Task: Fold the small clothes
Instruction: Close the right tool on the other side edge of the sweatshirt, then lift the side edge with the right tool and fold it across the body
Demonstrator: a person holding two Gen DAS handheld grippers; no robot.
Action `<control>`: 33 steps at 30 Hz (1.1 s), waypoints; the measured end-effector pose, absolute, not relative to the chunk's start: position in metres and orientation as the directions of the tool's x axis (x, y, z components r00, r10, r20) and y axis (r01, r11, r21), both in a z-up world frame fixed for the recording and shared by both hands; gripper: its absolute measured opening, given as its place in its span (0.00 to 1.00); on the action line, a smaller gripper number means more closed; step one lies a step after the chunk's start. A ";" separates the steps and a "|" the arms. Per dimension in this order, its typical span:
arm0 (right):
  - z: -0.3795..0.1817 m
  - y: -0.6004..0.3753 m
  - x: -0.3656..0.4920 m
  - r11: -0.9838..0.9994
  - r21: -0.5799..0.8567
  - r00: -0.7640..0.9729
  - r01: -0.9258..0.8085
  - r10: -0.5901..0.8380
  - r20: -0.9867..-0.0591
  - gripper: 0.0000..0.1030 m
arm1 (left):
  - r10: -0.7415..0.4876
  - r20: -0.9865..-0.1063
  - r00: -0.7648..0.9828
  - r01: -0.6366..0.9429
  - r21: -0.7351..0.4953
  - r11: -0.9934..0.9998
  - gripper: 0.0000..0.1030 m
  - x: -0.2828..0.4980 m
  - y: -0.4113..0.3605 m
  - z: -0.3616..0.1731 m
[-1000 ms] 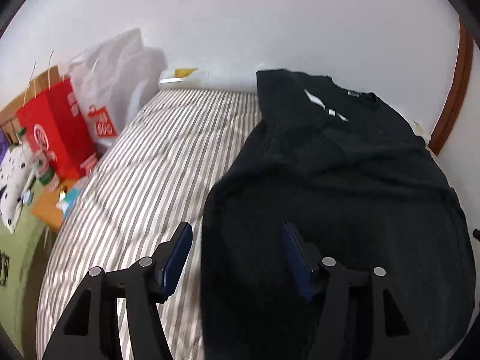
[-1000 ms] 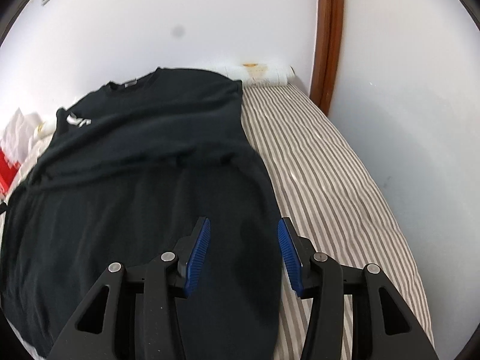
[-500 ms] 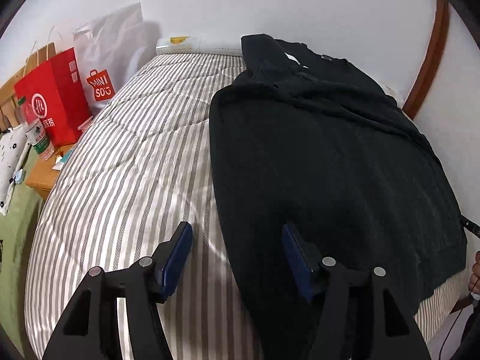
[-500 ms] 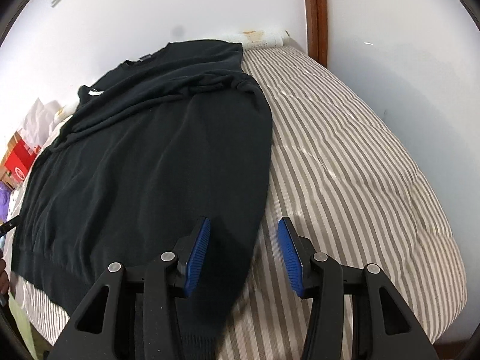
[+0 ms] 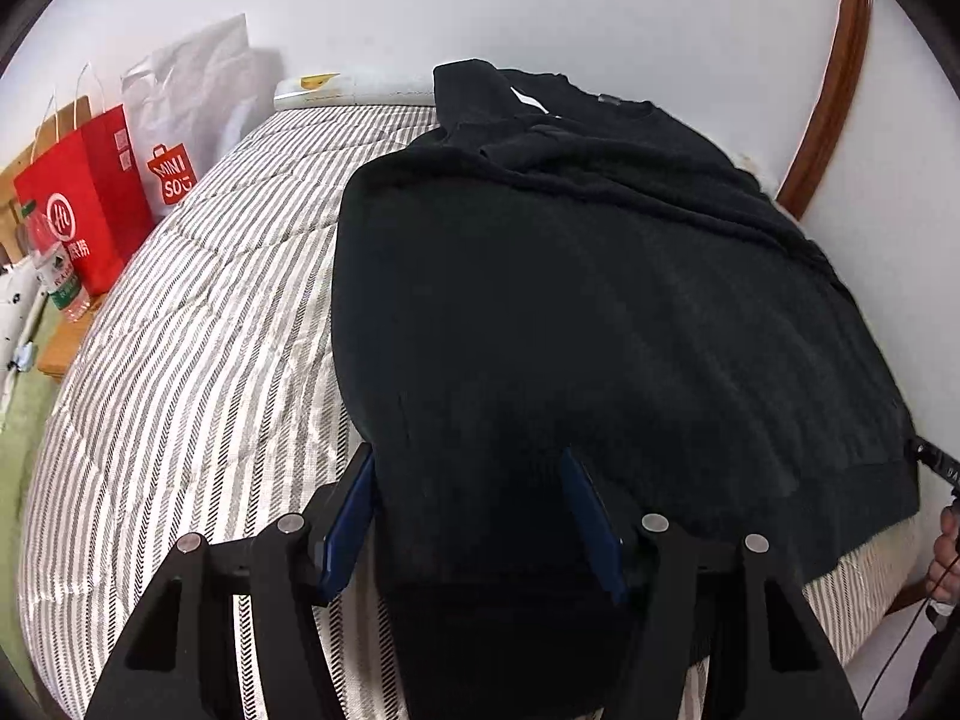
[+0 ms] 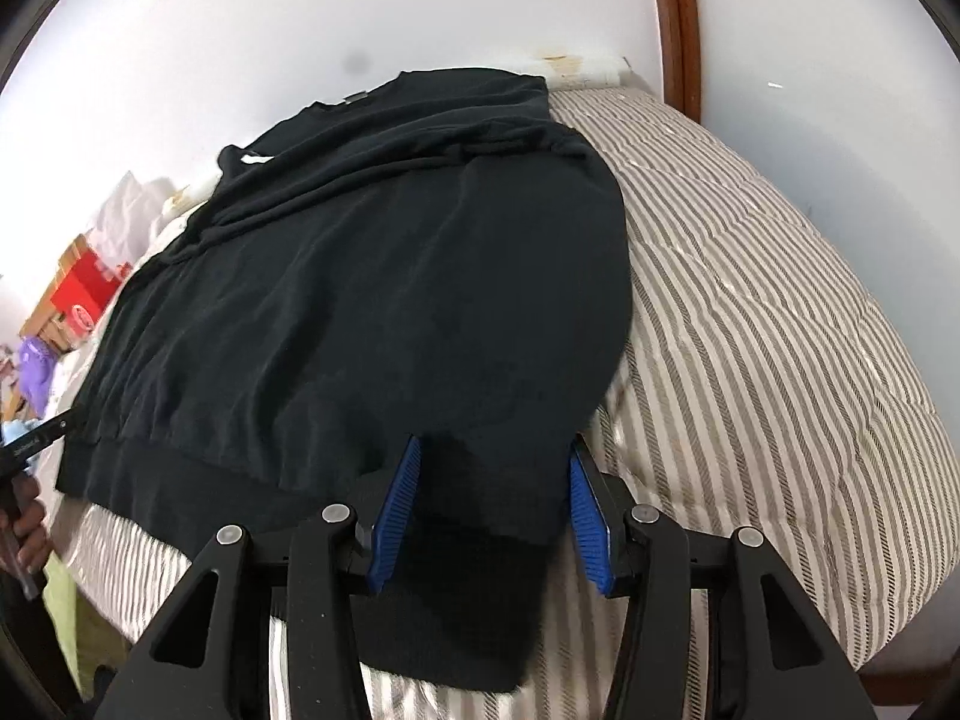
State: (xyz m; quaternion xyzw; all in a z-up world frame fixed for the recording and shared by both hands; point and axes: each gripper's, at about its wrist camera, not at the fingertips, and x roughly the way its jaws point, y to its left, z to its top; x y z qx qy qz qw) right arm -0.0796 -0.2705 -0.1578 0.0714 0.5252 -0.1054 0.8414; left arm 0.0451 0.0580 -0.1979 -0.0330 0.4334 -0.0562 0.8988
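The black sweater lay spread on the striped bed, its collar toward the white wall and its hem at the near edge. Far to the sweater's left, beside the bed, stood a red paper bag and a white shopping bag. Over the sweater's left hem corner hung the left gripper, jaws parted, dark cloth between the blue pads but not pinched. Over the right hem corner hung the right gripper, its jaws just widening, likewise straddling the cloth without clamping it. Right of the sweater ran bare striped quilt up to a brown door frame.
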 end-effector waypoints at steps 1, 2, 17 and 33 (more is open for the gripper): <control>-0.159 -0.270 -0.077 0.965 0.002 0.427 0.263 -0.114 -0.897 0.48 | -0.131 -0.774 0.619 0.071 -0.110 0.991 0.57 0.046 0.057 -0.198; -0.160 -0.270 -0.073 0.963 -0.004 0.428 0.271 -0.124 -0.895 0.48 | -0.135 -0.773 0.620 0.069 -0.118 0.991 0.57 0.047 0.056 -0.199; -0.166 -0.275 -0.032 0.955 0.007 0.428 0.297 -0.127 -0.895 0.15 | -0.173 -0.767 0.617 0.006 -0.216 0.976 0.12 0.076 0.069 -0.200; -0.131 -0.299 -0.083 0.946 0.050 0.439 0.321 -0.101 -0.893 0.09 | -0.226 -0.729 0.647 0.122 -0.194 0.973 0.10 0.021 0.058 -0.179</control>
